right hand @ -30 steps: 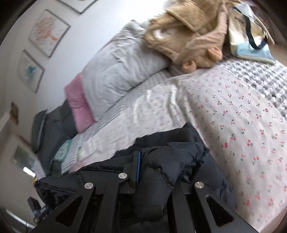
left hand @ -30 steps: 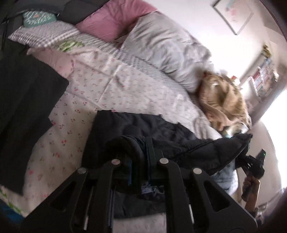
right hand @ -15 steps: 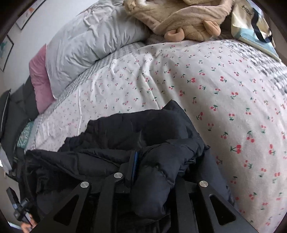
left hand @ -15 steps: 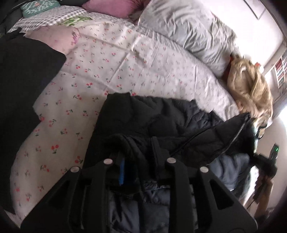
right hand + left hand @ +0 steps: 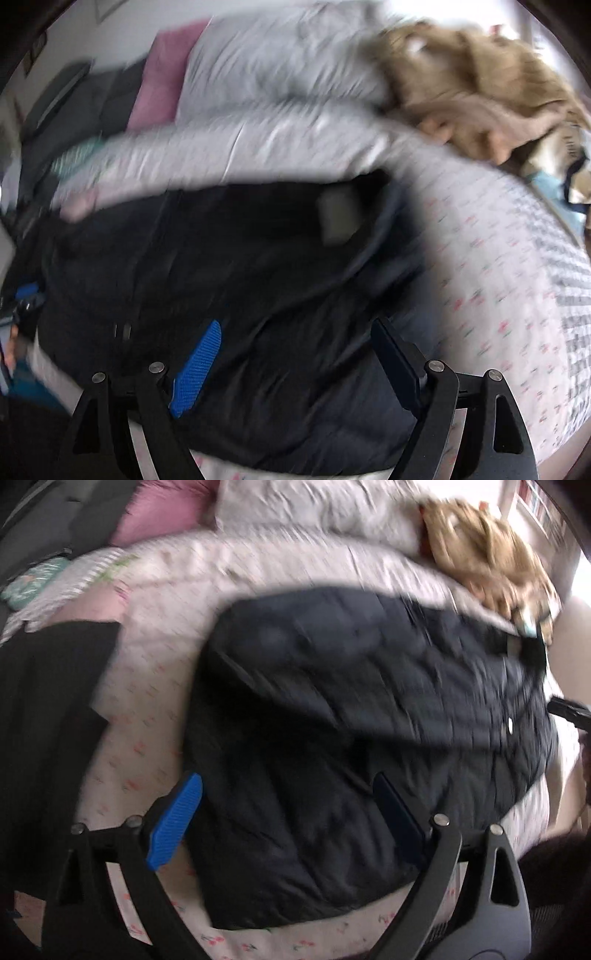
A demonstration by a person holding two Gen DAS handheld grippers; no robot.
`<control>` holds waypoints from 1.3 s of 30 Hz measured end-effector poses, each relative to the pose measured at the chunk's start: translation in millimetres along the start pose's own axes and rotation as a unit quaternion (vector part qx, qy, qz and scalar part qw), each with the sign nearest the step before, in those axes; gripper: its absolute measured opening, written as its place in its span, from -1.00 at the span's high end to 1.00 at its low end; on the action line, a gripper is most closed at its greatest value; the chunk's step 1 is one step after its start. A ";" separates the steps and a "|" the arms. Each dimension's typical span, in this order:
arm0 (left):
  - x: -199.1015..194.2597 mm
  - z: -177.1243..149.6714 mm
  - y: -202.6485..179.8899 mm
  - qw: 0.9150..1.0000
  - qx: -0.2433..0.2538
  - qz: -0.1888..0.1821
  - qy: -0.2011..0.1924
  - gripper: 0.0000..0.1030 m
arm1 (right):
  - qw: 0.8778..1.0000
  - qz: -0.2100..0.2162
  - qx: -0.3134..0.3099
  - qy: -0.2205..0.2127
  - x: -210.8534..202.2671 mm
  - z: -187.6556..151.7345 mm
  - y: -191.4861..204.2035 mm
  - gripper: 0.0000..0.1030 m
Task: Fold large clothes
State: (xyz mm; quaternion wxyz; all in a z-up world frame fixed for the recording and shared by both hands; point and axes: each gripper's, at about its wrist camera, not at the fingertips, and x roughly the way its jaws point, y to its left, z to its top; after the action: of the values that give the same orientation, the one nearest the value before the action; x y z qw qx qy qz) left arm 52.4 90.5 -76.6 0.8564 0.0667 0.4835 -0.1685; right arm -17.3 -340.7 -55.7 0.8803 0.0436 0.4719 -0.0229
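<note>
A large dark navy puffer jacket (image 5: 351,709) lies spread on the cherry-print bedsheet (image 5: 147,701); it also shows in the right wrist view (image 5: 240,266). My left gripper (image 5: 288,812) is open above the jacket's near edge, its blue-padded fingers (image 5: 173,827) wide apart and holding nothing. My right gripper (image 5: 295,354) is open above the jacket's near part, fingers (image 5: 197,369) apart and empty. Both views are motion-blurred.
A black garment (image 5: 44,720) lies on the bed's left side. Grey (image 5: 277,62) and pink (image 5: 162,77) pillows line the headboard. A tan plush robe (image 5: 480,88) and a tote bag (image 5: 569,177) sit at the far right. The bed edge runs near the grippers.
Both grippers have opened and let go of the jacket. The jacket now lies flatter on the sheet, and both grippers have drawn back toward the bed's near edge.
</note>
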 end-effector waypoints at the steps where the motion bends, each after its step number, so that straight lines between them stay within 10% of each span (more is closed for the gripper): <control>1: 10.0 -0.2 -8.4 1.000 0.013 -0.004 0.017 -0.82 | 1.000 -0.001 -0.012 0.021 10.2 -1.2 9.1 -0.64; 14: 50.4 84.3 -49.1 0.999 -0.002 -0.046 -0.022 -0.82 | 0.999 -0.004 -0.034 0.038 76.0 81.7 86.2 -0.64; 23: 67.6 118.6 24.3 0.983 -0.171 0.032 -0.066 -0.82 | 0.983 -0.023 0.175 -0.051 77.6 109.9 -6.2 -0.64; 33: 33.2 64.8 80.8 0.976 -0.216 -0.012 -0.025 -0.82 | 0.975 -0.059 0.202 -0.065 28.3 56.5 -103.1 -0.64; 36: 42.6 51.5 82.4 0.975 -0.220 -0.031 0.014 -0.53 | 0.977 -0.063 0.202 -0.018 45.4 45.4 -110.6 -0.47; 37: 46.4 49.1 80.0 0.975 -0.218 -0.042 0.025 -0.12 | 0.978 -0.055 0.203 -0.010 50.5 43.5 -109.8 -0.32; 39: 48.1 48.5 74.7 0.974 -0.218 -0.053 0.028 0.58 | 0.977 -0.023 0.211 -0.008 54.3 43.4 -108.5 0.56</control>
State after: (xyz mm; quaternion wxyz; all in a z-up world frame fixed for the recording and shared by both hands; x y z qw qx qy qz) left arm 140.7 136.0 -95.7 0.8265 -0.1427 0.5350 -0.1018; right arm 39.9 -452.9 -83.0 0.8543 0.2174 0.4503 -0.1420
